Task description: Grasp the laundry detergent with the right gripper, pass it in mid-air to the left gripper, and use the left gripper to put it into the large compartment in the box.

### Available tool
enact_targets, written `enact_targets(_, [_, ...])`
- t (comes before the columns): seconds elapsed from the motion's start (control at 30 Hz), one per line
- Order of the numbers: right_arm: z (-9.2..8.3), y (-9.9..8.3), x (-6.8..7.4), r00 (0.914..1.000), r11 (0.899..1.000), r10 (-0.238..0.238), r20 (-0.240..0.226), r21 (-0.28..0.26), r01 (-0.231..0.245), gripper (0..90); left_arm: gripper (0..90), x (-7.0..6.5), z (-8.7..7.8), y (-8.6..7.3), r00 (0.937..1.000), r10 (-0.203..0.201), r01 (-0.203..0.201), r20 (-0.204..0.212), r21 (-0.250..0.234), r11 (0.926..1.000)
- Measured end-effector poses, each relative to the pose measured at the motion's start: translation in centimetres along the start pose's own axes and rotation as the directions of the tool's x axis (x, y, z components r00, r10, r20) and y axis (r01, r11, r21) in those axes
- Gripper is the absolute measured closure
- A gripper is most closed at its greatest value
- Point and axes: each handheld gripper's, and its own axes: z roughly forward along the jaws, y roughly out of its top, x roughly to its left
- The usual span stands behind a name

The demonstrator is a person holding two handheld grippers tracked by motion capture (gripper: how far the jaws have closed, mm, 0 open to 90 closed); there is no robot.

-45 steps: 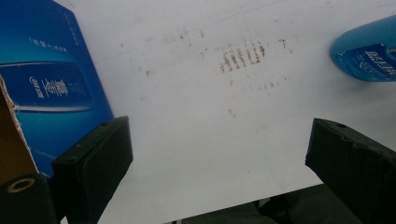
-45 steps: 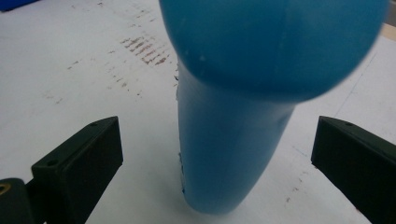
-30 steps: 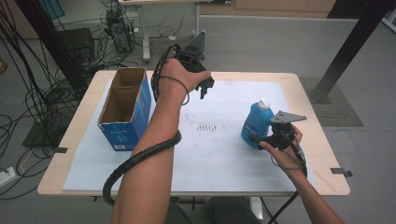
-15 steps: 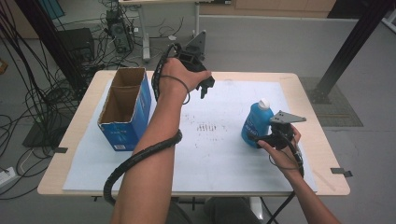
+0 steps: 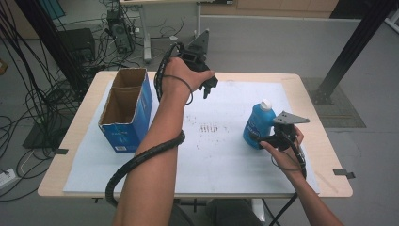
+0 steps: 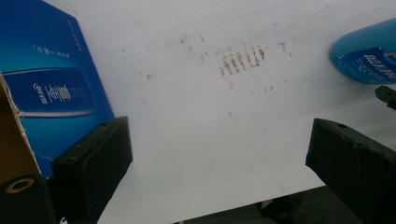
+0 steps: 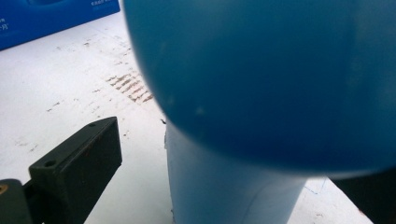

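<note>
Reaching in from the near edge of the table, a person's right hand brings the right gripper up against a blue bottle with a white cap, which stands upright on the white sheet toward the table's right side. In the right gripper view the bottle looms directly ahead of the jaws, which stand spread wide; one jaw shows at lower left with bare sheet between it and the bottle, the other is a dark shape at lower right behind the bottle's bulge, and whether it touches cannot be told. Beyond, at mid-table, a patch of brown scuff marks stains the sheet. Farther off, the left hand holds the left gripper above the table's far edge, its jaws released and wide apart around nothing, as the left gripper view shows. To that arm's left, an open-topped blue cardboard box stands on the sheet, well apart from the bottle.
</note>
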Motion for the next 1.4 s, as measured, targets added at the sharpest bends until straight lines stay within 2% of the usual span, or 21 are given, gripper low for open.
enact_targets(1.4, [-0.08,-0.05,0.02,0.9998,1.0,0.009,0.016,-0.02,-0.009,0.9,7.1,0.09,-0.3,0.11,0.9999,0.0,0.0,0.011,-0.013,0.9999])
